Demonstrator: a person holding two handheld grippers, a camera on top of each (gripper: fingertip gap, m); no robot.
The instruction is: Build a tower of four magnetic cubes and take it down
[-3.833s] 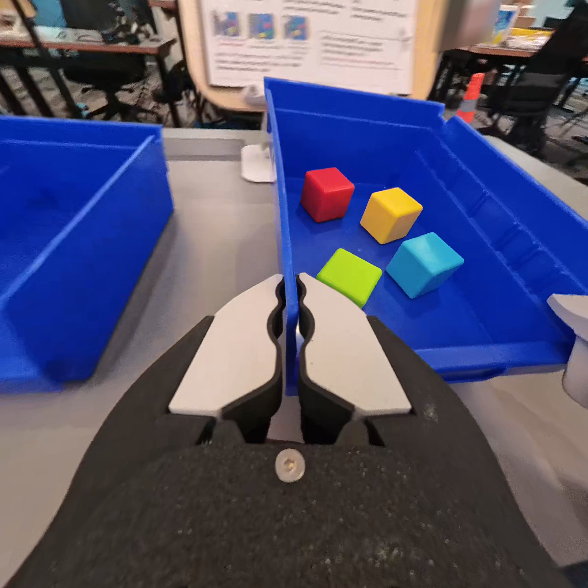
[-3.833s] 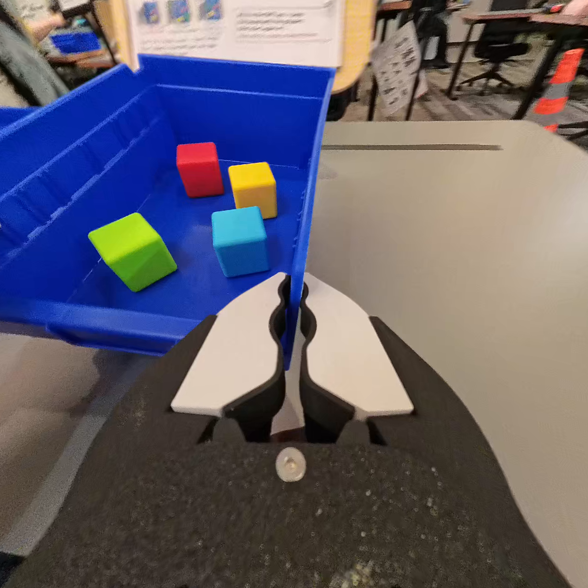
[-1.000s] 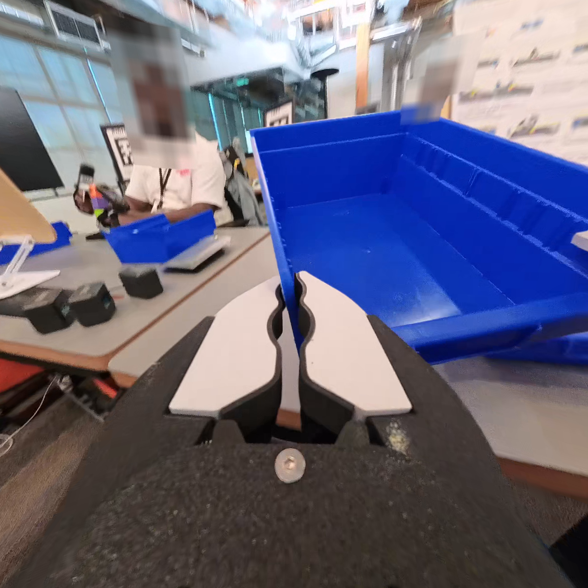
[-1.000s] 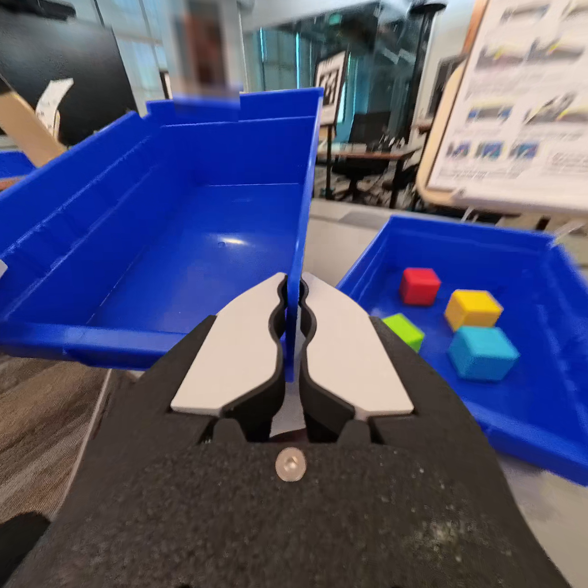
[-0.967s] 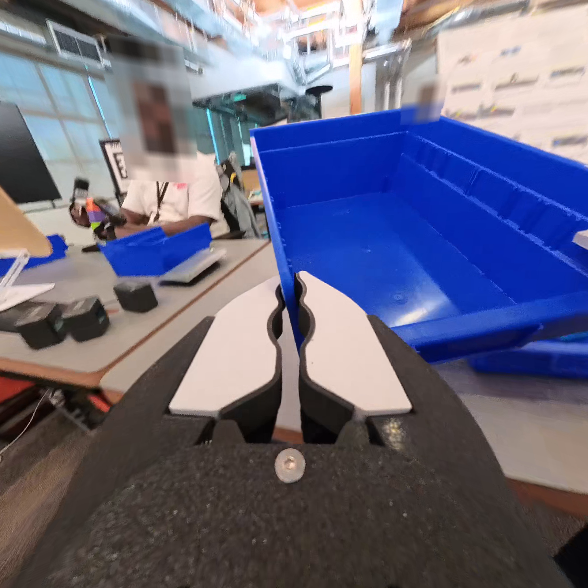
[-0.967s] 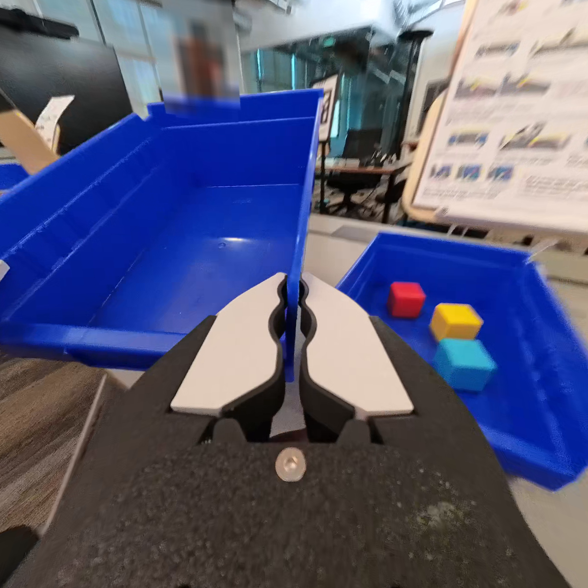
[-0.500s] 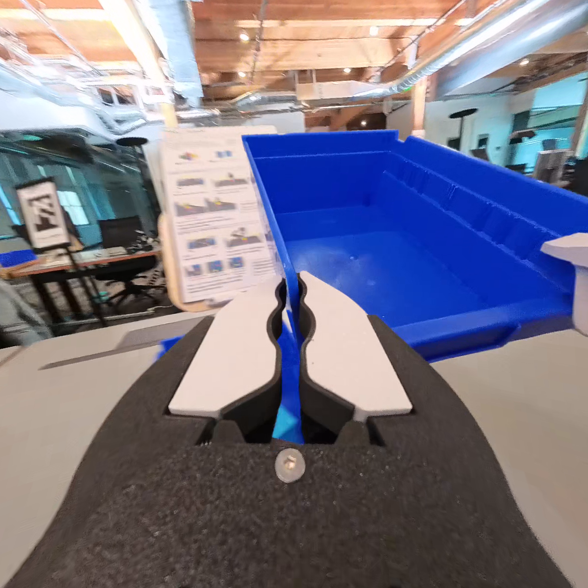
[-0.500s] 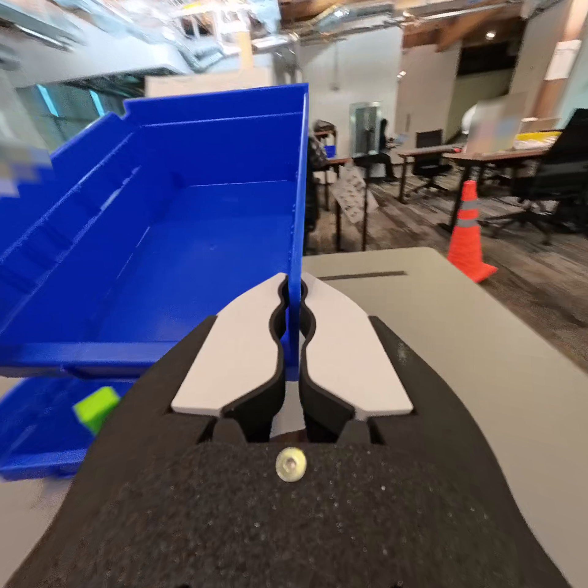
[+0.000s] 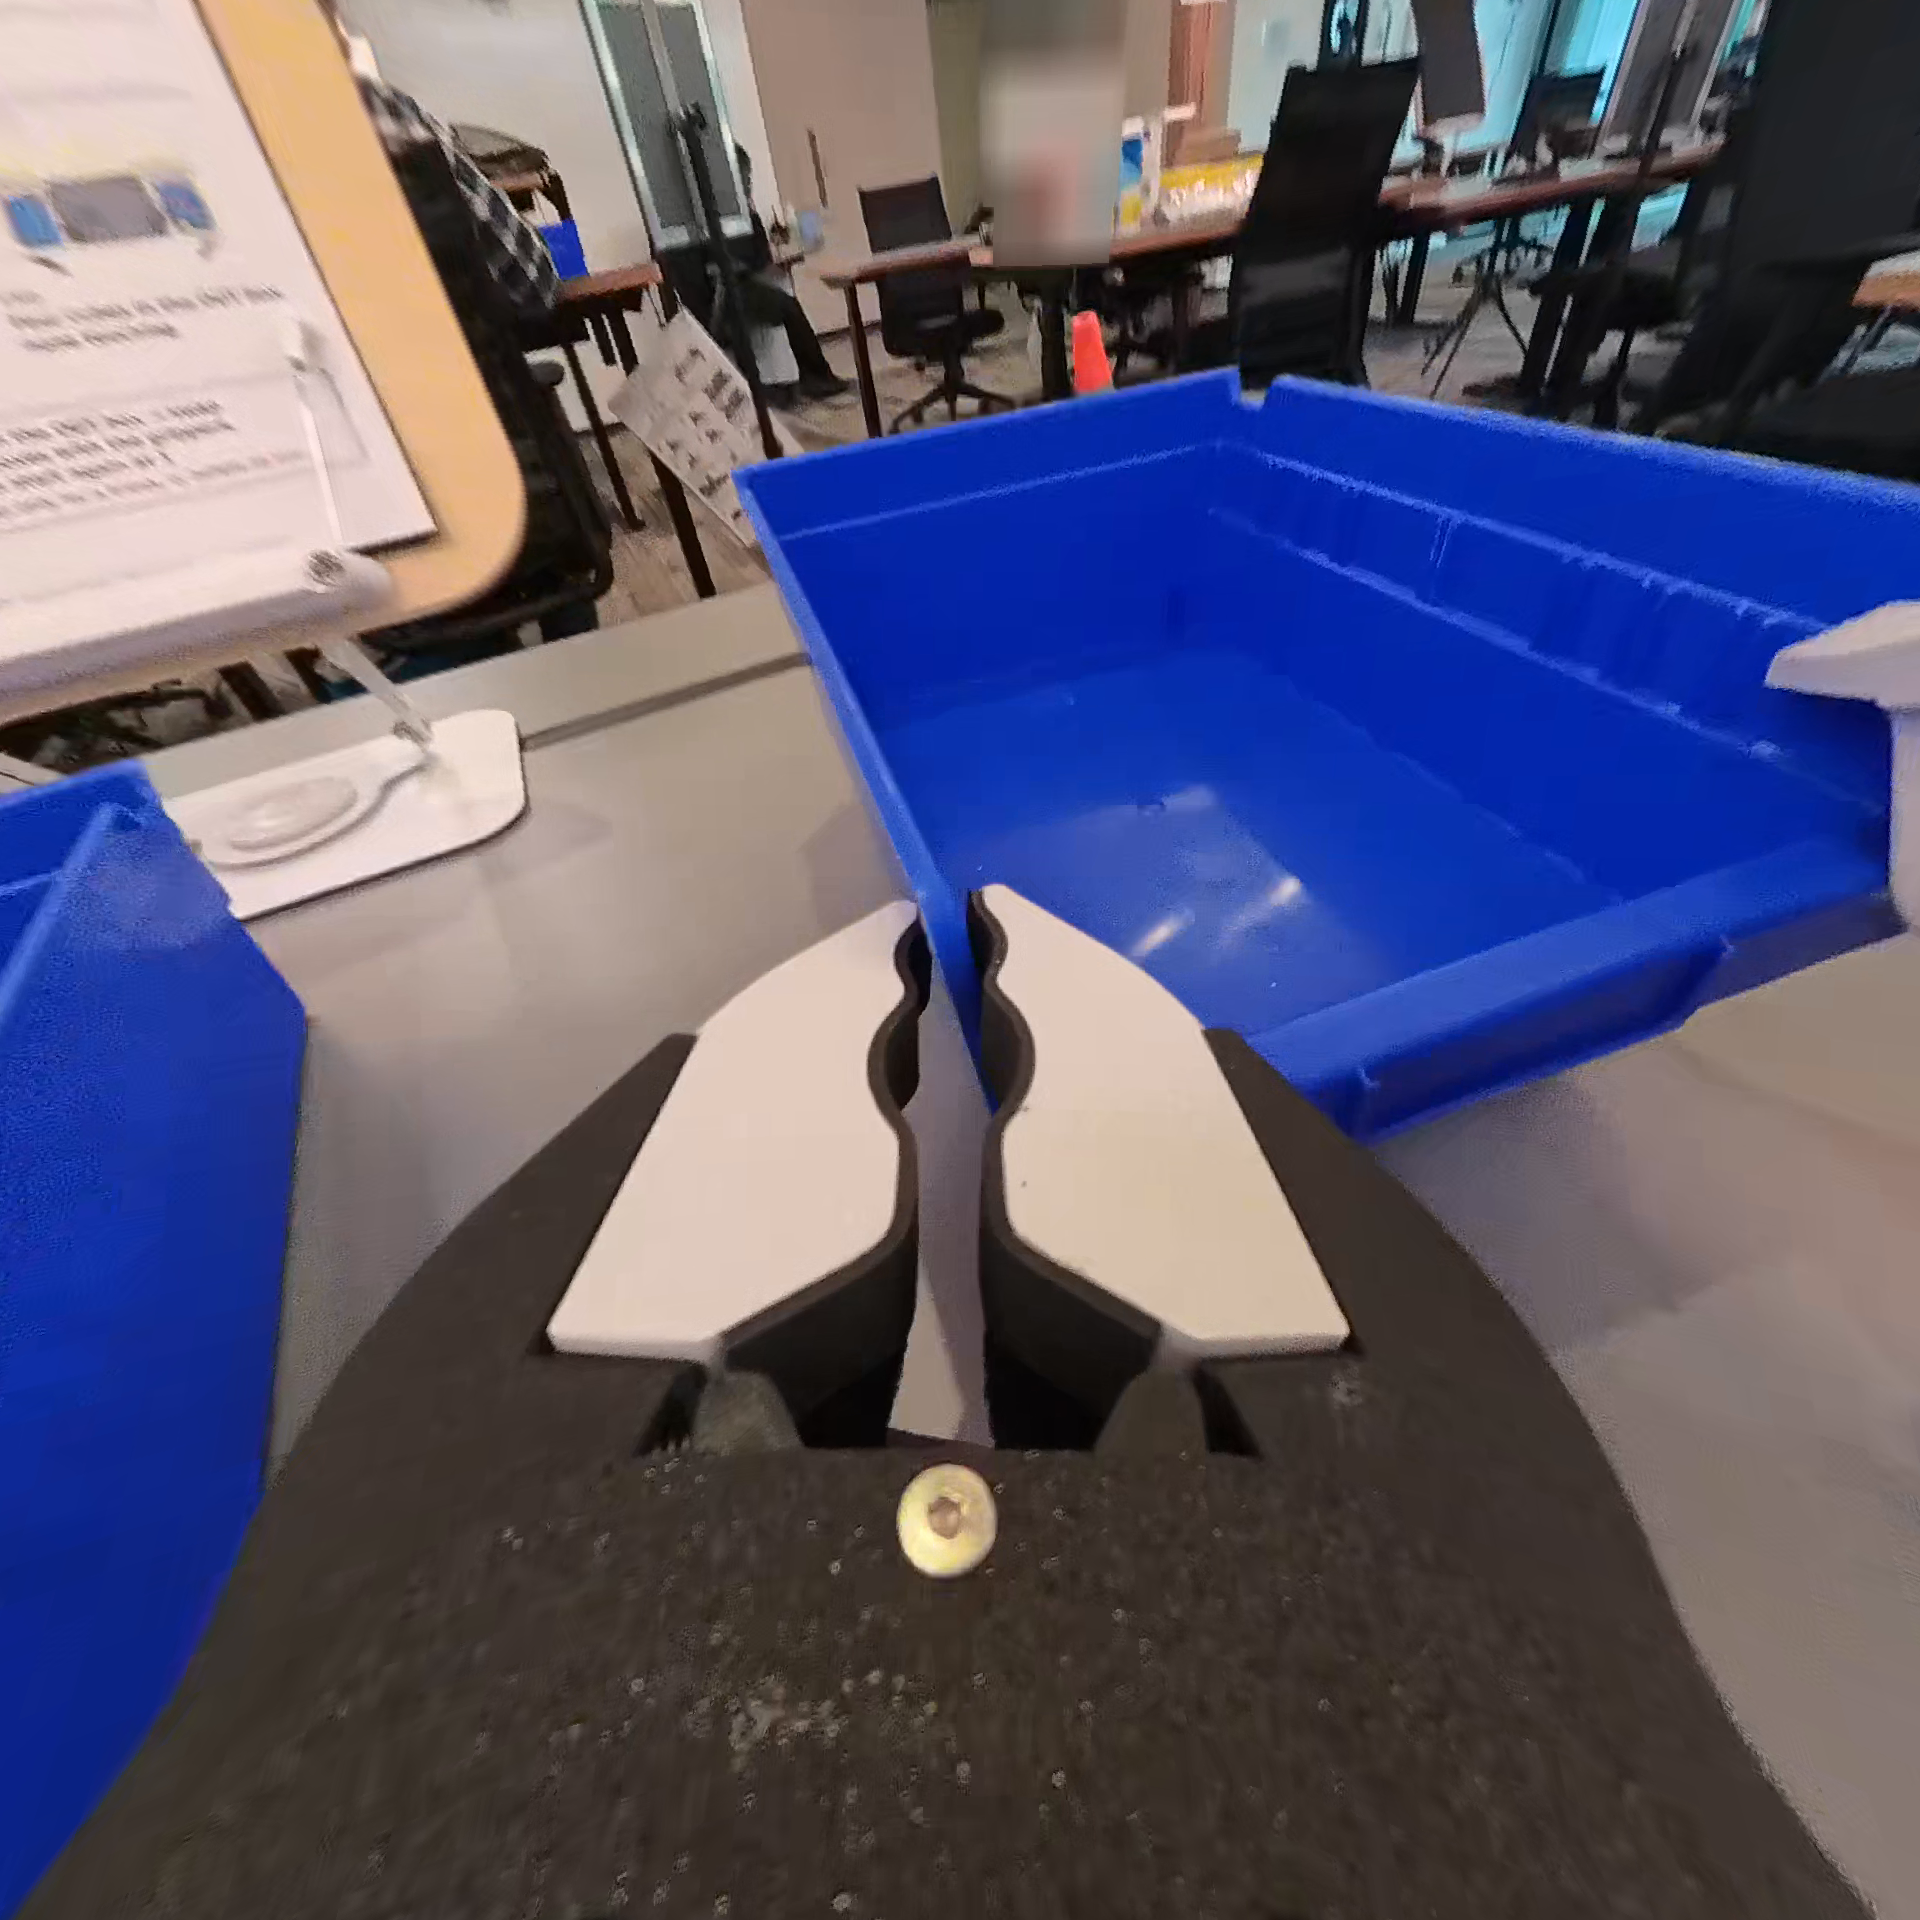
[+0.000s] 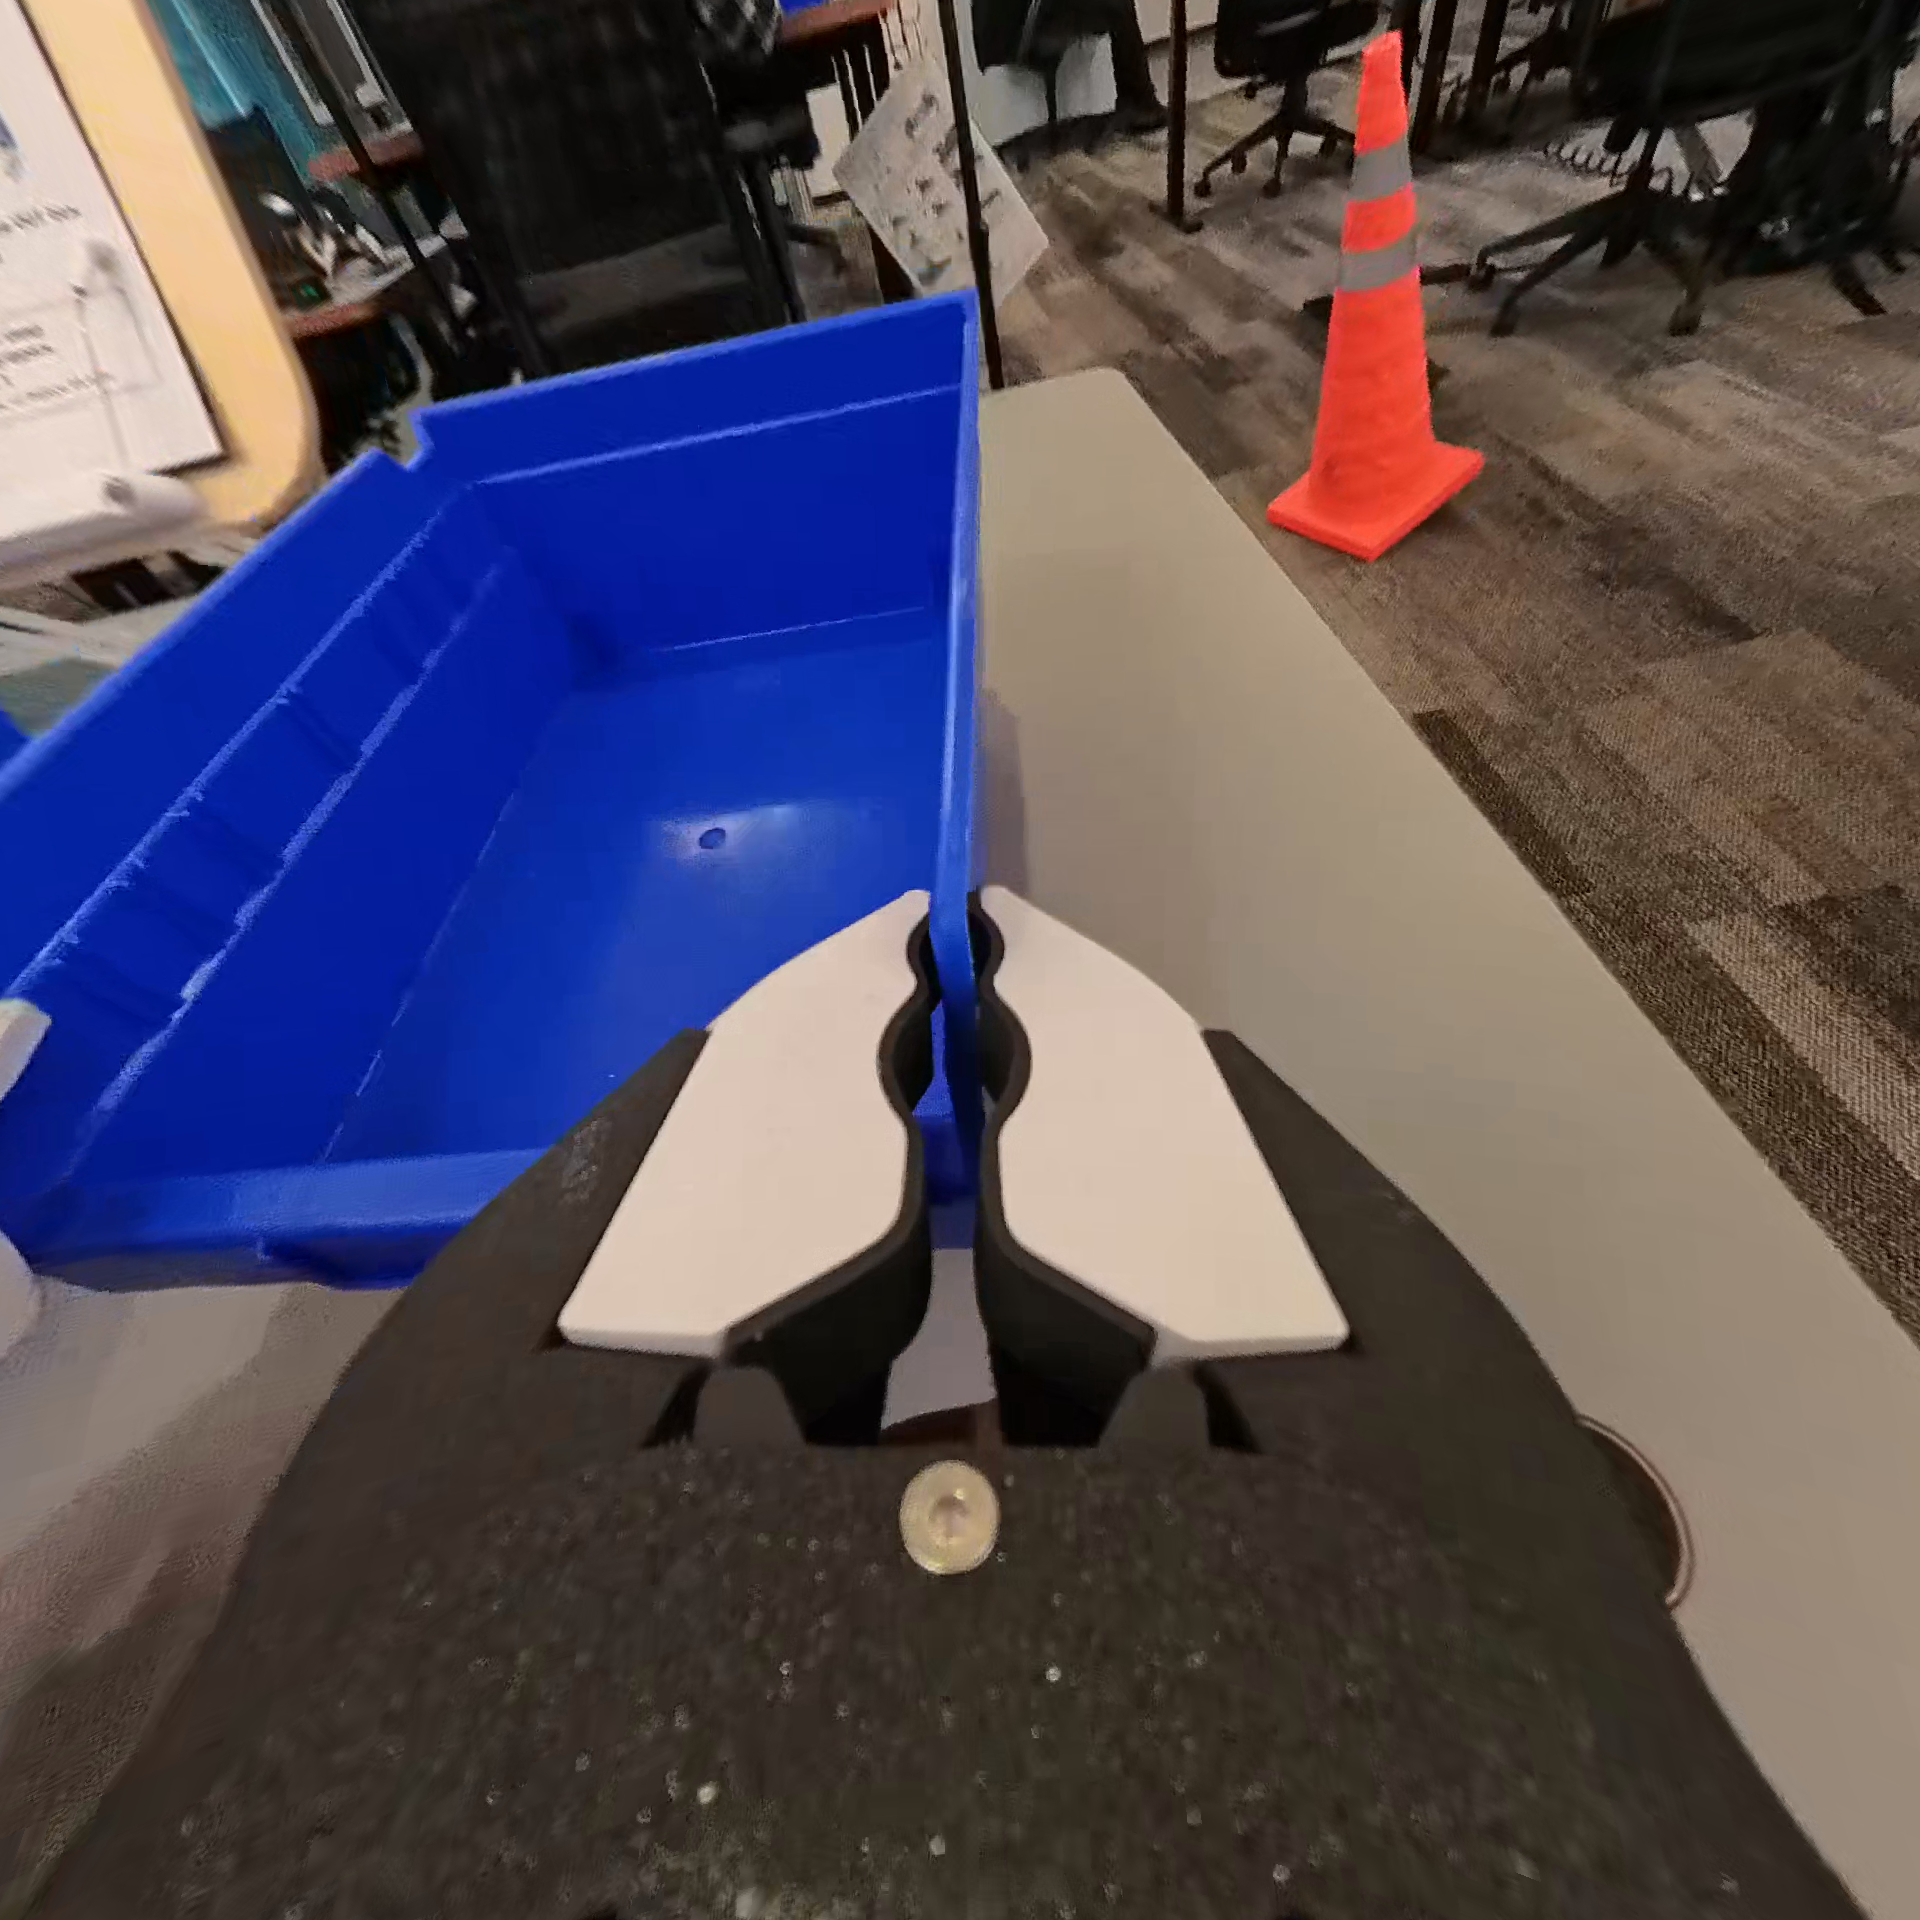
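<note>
Since the earlier frames the empty blue bin (image 9: 1351, 831) is coming back over the grey counter (image 9: 582, 935), where a second ago it was being carried out past the counter edge, and the four cubes that were lying in it at the start are no longer in it. Both grippers are still clamped on it. It is being held between the two hands, long axis running away from both cameras, its open floor bare.

A second blue bin (image 9: 125, 1143) is showing at the left edge of the left wrist view; its inside is hidden, so the cubes, last seen in a lower bin, are not in view now and I cannot place them.

Left gripper (image 9: 943, 914): jaws nearly closed, pinching the bin's left side wall at the near corner. Right gripper (image 10: 951, 914): jaws likewise pinching the bin's right side wall, the wall standing upright between them.

Judgement: the tower is not yet begun. The coming move is turning on setting this bin down and letting go; the cubes probably lie to the left, nearer the left hand.
</note>
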